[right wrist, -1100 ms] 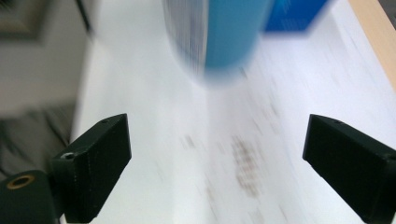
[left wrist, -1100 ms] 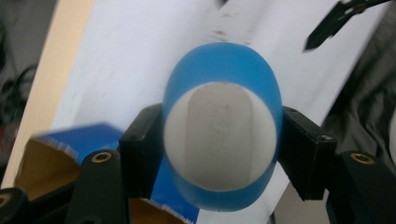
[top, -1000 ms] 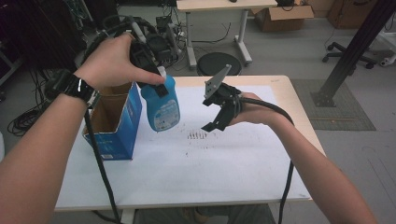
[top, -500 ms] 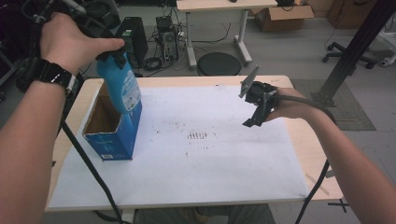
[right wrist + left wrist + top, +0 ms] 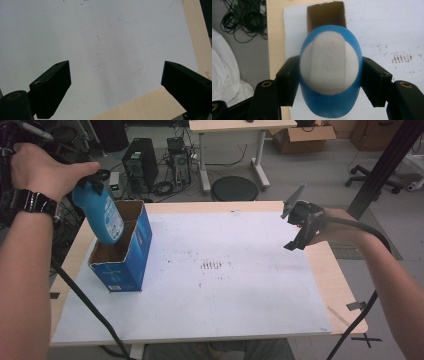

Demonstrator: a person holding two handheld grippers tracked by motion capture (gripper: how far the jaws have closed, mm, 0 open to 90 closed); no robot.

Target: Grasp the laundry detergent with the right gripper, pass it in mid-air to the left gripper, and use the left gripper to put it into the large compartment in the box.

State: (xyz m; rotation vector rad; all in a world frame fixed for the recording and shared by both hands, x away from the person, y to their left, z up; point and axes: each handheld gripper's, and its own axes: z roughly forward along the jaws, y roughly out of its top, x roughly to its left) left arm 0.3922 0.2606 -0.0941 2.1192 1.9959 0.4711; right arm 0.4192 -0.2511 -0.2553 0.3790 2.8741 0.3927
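The left hand (image 5: 42, 170) is raised, its left gripper (image 5: 329, 82) clamped on the blue bottle (image 5: 100, 215) over the open box (image 5: 122, 252). The right gripper (image 5: 115, 87) hangs above the table (image 5: 345, 295), its jaws wide apart and empty.

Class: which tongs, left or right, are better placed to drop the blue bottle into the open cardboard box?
Left. The left tongs grip the blue plastic bottle over the blue cardboard box; the right tongs are open, far off.

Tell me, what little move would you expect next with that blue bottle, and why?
Probably a short, straight lowering of the left gripper. Its jaws are clamped on the blue bottle, whose bottom end already dips into the open top of the blue cardboard box, tilted. The right gripper hangs open above the white sheet, holding nothing, so it seems uninvolved.
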